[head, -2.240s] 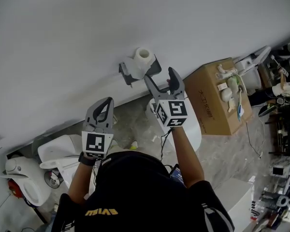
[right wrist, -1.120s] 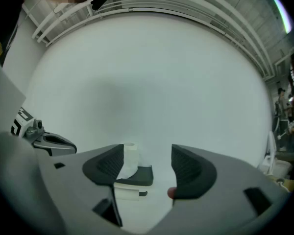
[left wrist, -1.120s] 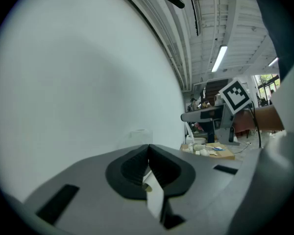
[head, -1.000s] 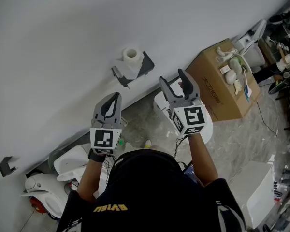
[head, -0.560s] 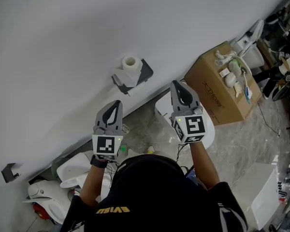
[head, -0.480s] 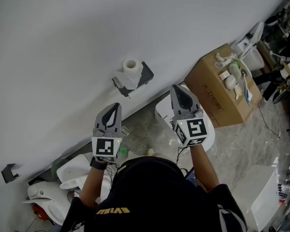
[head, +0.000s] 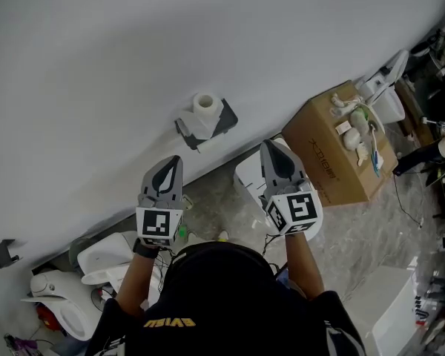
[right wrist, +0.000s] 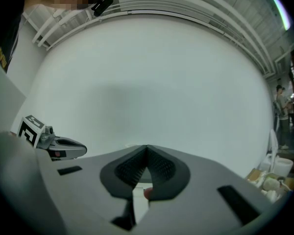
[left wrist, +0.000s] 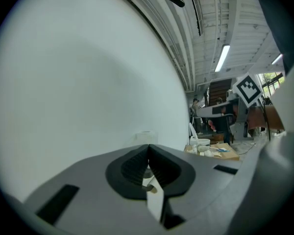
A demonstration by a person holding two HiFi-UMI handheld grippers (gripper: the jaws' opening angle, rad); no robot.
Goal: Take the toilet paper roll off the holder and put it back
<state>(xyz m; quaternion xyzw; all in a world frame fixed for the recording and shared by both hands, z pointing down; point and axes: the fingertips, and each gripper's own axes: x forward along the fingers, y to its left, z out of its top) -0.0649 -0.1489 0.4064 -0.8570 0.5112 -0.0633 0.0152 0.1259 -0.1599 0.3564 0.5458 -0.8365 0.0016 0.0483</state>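
- The toilet paper roll (head: pixel 203 104) is white. Its round end and hollow core face the head camera.
- It sits on a dark grey holder (head: pixel 225 117) fixed to the plain white wall (head: pixel 96 58), above and between the two grippers and well clear of both.
- The left gripper (head: pixel 173 159) points at the wall with its jaws pressed together and nothing between them.
- The right gripper (head: pixel 268 145) points the same way, its jaws also pressed together and empty.
- A cardboard box (head: pixel 334 150) on the floor has dark print along its side, too small to read.
- The person's black shirt (head: pixel 230 302) carries yellow lettering, seen upside down and not legible.
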